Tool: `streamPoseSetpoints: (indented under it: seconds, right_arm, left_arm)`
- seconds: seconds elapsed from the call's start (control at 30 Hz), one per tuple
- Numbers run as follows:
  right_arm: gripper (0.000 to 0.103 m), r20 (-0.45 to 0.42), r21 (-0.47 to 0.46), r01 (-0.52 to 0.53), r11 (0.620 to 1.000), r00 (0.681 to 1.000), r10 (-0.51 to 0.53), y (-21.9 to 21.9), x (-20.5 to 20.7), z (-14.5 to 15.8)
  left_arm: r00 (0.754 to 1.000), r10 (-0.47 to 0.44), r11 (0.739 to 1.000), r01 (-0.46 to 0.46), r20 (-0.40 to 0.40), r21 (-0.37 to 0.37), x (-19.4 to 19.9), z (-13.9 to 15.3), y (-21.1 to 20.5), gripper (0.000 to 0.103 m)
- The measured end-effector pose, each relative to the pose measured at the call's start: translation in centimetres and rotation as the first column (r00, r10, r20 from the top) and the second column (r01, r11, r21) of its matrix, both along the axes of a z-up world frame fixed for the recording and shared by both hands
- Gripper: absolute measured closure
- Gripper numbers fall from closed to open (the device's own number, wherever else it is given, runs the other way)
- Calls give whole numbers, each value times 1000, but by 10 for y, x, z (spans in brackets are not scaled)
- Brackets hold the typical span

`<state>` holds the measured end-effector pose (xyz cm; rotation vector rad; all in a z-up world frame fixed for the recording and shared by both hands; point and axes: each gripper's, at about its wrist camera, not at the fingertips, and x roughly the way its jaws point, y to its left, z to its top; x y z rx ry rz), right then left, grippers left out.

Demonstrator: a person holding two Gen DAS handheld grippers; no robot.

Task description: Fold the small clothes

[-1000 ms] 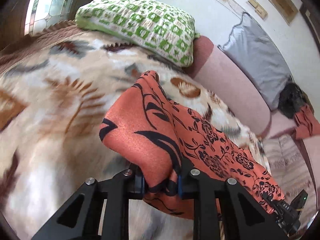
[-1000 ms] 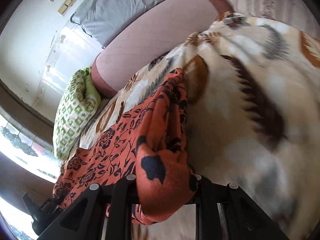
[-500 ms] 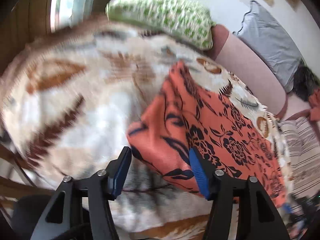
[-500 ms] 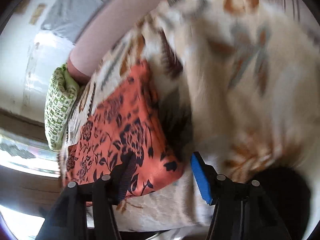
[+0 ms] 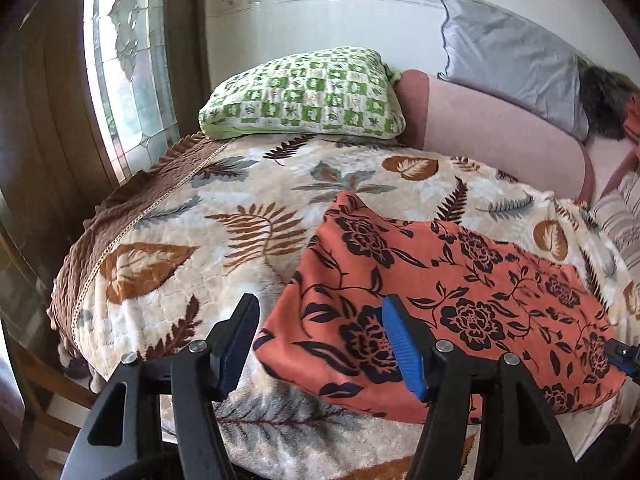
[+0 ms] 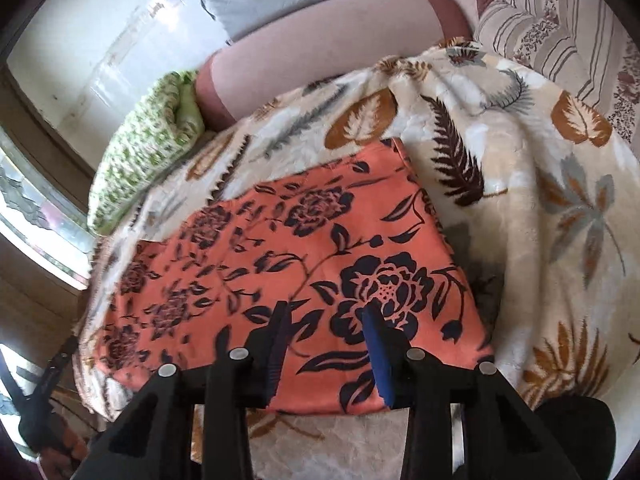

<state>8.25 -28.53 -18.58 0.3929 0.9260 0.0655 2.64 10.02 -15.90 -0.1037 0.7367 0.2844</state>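
we see the orange cloth (image 5: 452,292) lying folded flat on the leaf blanket (image 5: 192,240), near the blanket's front edge. its near border runs along that edge, and in the left view its right end slips out of sight behind the lens rim. our left gripper (image 5: 320,344) stands released and empty; its jaws have just been opening, with the left finger over bare blanket and the right finger over the cloth's near left corner, neither pad pressing. our right gripper (image 6: 326,344) hangs above the cloth's near edge with a gap between its jaws, which have just been closing, and no fabric is pinched between them. whether its tips brush the cloth we cannot tell. in the right view the other tool shows only as a dark blur at the lower left. a green pillow (image 5: 304,100) sits at the blanket's far edge, part hidden by a pink bolster (image 6: 320,48) in the right view. a grey pillow (image 5: 512,60) leans on the wall, its right end covered by something dark we cannot make out.
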Motion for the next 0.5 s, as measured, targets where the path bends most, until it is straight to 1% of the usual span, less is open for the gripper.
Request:
streamPoseSetpoints:
  seconds: [0.17,0.23,0.33,0.4,0.43,0.47,0.5]
  right_arm:
    - [65,-77,-6,42,999,996,-42,-14,11,-32]
    - [65,-67,-4,37,999,997,-37,-15,12,-39]
    - [65,-56,-39,15,999,998,-17,-10,11,-41]
    - [65,-52,-31,9,999,999,-11,-11,11,-43]
    - [65,-47,-20,6,1000,999,-7,-13,10,-45]
    - [65,-42,-14,2,1000,999,-2,-14,9,-45]
    - [64,-33,-9,-4,1000,999,4,-16,8,-46]
  left_arm:
    - [999,-5,999,6,-42,34,11,-14,-12,38]
    - [998,0,999,3,-63,47,15,-21,-15,38]
    - [995,7,998,-1,-99,69,22,-35,-17,38]
    - [991,11,998,-2,-130,70,28,-46,-16,38]
    - [987,17,997,-6,-158,74,32,-55,-16,38]
    - [982,21,997,-6,-186,78,35,-65,-15,37]
    - [981,19,997,-4,-194,81,36,-69,-15,35]
